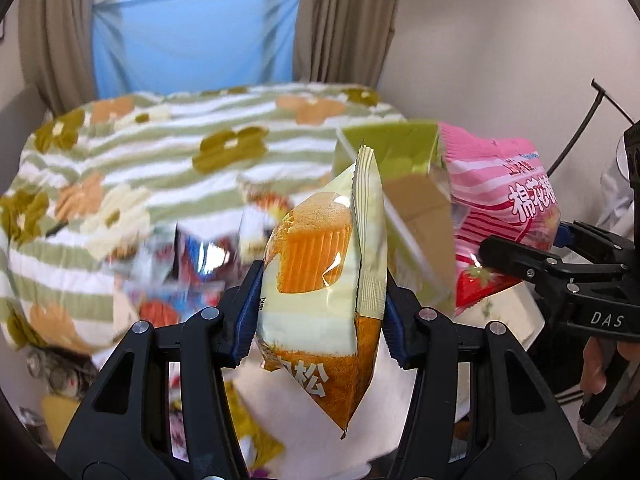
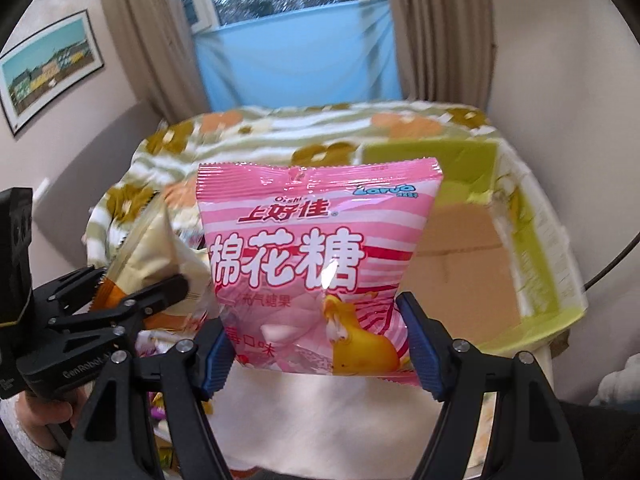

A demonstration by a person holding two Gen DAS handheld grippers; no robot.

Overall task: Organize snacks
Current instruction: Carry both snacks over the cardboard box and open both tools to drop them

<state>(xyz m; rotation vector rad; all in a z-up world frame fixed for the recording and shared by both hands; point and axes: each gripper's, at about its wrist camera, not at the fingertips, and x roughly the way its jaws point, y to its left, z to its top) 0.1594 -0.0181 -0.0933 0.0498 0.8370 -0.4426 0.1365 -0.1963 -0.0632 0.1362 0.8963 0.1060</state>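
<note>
Left gripper (image 1: 320,296): its blue-padded fingers (image 1: 249,304) are clamped on the sides of a cake packet, which stands upright between them, lifted clear of the worktop.
Cake packet (image 1: 320,264): pale cream and orange wrapper printed with a sponge cupcake; its crimped top edge points up and its lower corner hangs below the fingers. In the right wrist view it shows at the left, held in the other gripper (image 2: 138,292).
Right gripper (image 2: 320,346): fingers (image 2: 420,354) pressed on the lower left and right edges of a marshmallow bag, holding it upright in the air.
Marshmallow bag (image 2: 316,264): pink and white striped, red and white Chinese lettering, a yellow cartoon figure near the bottom. In the left wrist view it sits at the right, just beside the cake packet, apart from it.
Box (image 2: 460,248): open cardboard box with lime-green flaps and walls and a brown inside, standing on the worktop behind and to the right of the marshmallow bag.
Worktop (image 1: 160,152): covered with a green-and-white striped cloth with olive, orange and cream flowers.
Other snacks (image 1: 188,264): a blurred heap of coloured packets lying on the cloth left of the cake packet; kinds cannot be told.
Hands: a hand (image 2: 36,420) grips the left gripper's handle.
Background: beige curtains (image 1: 52,24) and a blue sheet (image 1: 192,40) below a window; a framed picture (image 2: 48,68) on the left wall.
</note>
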